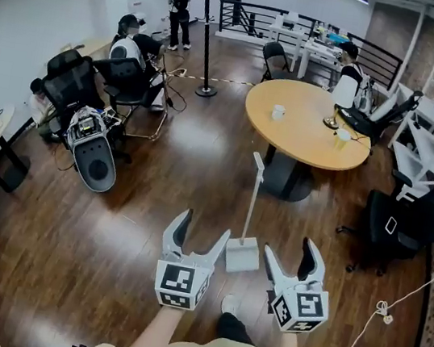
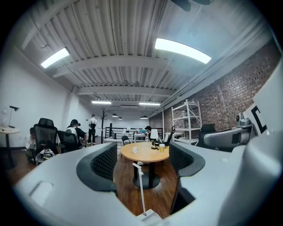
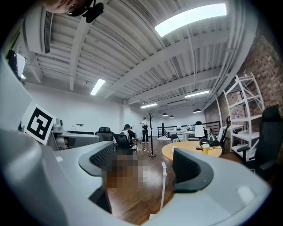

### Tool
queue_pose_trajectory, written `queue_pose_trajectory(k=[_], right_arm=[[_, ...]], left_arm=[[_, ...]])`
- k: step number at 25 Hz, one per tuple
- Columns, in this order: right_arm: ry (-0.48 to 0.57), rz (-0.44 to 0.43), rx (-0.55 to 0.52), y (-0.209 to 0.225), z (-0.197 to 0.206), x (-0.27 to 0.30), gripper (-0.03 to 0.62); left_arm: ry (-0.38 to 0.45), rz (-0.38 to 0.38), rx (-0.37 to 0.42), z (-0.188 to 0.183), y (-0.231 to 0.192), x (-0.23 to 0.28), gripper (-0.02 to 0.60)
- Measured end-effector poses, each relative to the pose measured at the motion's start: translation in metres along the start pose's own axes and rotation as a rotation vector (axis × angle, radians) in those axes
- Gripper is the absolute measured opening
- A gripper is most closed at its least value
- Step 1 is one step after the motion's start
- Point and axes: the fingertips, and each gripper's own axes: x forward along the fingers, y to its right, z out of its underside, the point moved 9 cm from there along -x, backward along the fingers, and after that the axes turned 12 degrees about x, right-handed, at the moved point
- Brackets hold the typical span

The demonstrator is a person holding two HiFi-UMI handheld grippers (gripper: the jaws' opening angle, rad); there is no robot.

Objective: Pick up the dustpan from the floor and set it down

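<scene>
White dustpan (image 1: 241, 255) standing on the wooden floor (image 1: 156, 200), pan flat and thin handle (image 1: 254, 199) upright, near the pedestal of the round table (image 1: 306, 126). We are holding the left gripper (image 1: 203, 228) just beside the pan on one side and the right gripper (image 1: 289, 252) just beside it on the other. Both are pointing level with jaws parted and nothing between the pads, and neither is touching the dustpan. We are judging the step in hand to be the reach for a grasp. Each gripper view is showing the handle ahead, framed in the gap between the jaws. To do this well, we are recommending one gripper: centring the shaft between its pads, closing squarely across it, then lifting straight up so the pan is not tipping toward the table
</scene>
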Motion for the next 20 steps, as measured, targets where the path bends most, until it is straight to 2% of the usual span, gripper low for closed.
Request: queue_pose_trajectory(k=[4, 9, 15, 20], right_arm=[[0.027, -0.058, 0.017, 0.044, -0.028, 0.072, 0.383], [0.036, -0.147, 0.019, 0.077, -0.034, 0.151, 0.374], [0.016, -0.249, 0.009, 0.089, -0.029, 0.212, 0.374], [-0.017, -0.32, 0.01, 0.075, -0.017, 0.261, 0.374]], left_arm=[[0.016, -0.025, 0.023, -0.017, -0.011, 0.073, 0.362], [-0.004, -0.067, 0.026, -0.012, -0.029, 0.135, 0.362], [-0.092, -0.159, 0.04, 0.004, -0.055, 0.161, 0.362], [-0.128, -0.241, 0.022, 0.022, -0.095, 0.169, 0.362]])
